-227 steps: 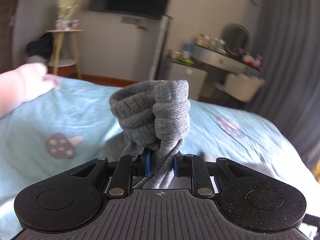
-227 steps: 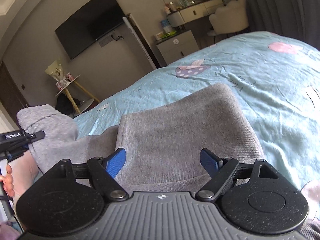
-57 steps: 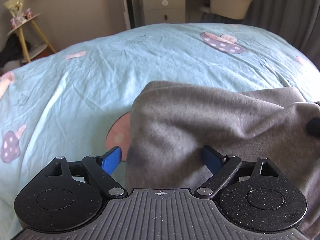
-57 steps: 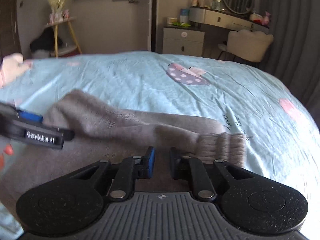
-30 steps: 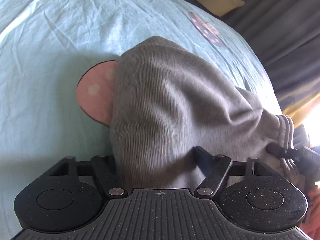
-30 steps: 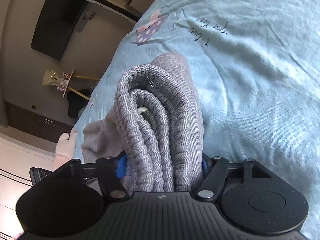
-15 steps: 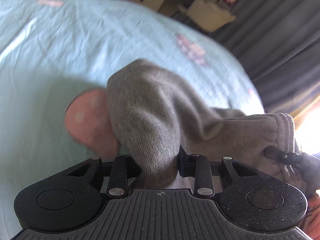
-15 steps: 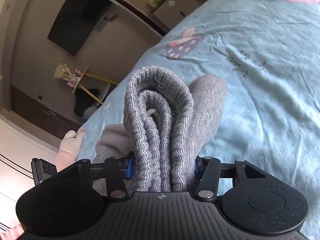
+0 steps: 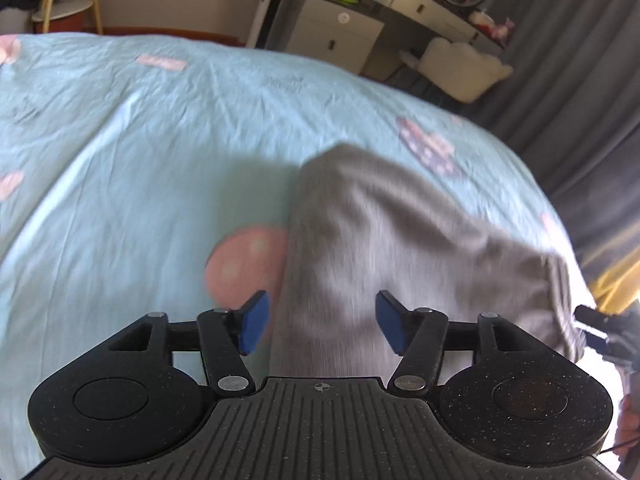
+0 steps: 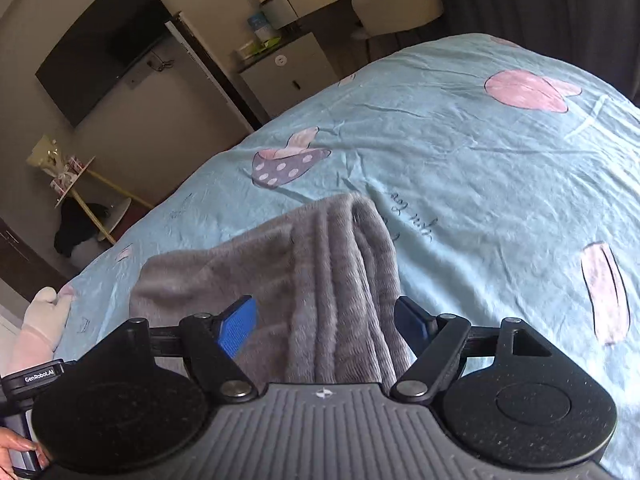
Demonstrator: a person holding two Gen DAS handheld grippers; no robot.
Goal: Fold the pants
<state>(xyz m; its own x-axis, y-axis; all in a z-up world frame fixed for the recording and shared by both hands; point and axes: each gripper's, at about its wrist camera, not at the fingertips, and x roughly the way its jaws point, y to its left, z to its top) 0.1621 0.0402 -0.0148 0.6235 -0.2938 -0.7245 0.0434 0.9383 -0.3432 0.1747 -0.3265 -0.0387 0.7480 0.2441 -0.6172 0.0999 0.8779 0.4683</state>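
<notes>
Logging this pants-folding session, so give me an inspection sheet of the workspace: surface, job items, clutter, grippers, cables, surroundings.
Surface: bed under a wrinkled light blue sheet with pink and purple prints.
Job's things: grey pants, folded into a bundle, lying on the sheet.
Clutter: nothing seen on the bed.
Grippers: left gripper and right gripper have both just been opening; pants lie between the jaws, pads clear.
Cables: nothing seen.
Surroundings: wall television, white drawer unit, pale chair, grey curtains.
</notes>
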